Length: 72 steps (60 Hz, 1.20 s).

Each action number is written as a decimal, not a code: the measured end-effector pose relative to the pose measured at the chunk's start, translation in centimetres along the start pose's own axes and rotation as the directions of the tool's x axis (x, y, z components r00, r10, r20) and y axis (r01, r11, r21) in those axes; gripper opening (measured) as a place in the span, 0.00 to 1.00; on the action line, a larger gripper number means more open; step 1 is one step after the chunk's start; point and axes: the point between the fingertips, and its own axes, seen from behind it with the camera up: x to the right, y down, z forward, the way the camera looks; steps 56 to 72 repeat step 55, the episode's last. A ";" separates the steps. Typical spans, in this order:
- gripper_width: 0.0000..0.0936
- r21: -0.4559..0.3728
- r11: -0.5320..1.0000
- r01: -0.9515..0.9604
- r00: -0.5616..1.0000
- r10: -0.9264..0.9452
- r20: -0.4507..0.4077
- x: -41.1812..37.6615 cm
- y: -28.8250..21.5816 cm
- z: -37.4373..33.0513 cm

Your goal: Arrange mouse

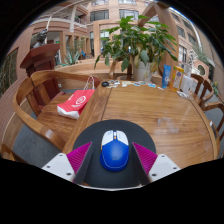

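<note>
On the left, a wooden chair (30, 100) with a grey seat cushion stands against the near left side of the wooden table (150, 112). On the table to the right of that chair lies a red and white object (75, 102); there is print on it, too small to read. Near the middle, a round black mouse mat (88, 135) lies at the table's near edge, and the blue mouse (115, 151), with its white front part and wheel, sits on it. The gripper (115, 157) has its fingers spread apart, the mouse standing between the pink pads (79, 157) with a little gap at each side, resting on the mat. Far beyond, past the table's far end, a leafy green plant (135, 42) rises in front of a building with windows. To the right of the plant, on the far right part of the table, stands a blue bottle (167, 73); its label cannot be read. Another wooden chair (208, 95) stands at the far right.
</note>
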 end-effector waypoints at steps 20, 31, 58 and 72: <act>0.92 0.087 0.996 0.010 0.999 -0.005 -0.049 0.1 -1.6 -10.7; 0.92 0.100 0.995 0.015 0.999 -0.010 -0.049 -0.5 -0.6 -15.2; 0.92 0.113 0.993 0.025 0.999 -0.022 -0.024 -2.2 1.3 -18.9; 0.92 0.113 0.993 0.025 0.999 -0.022 -0.024 -2.2 1.3 -18.9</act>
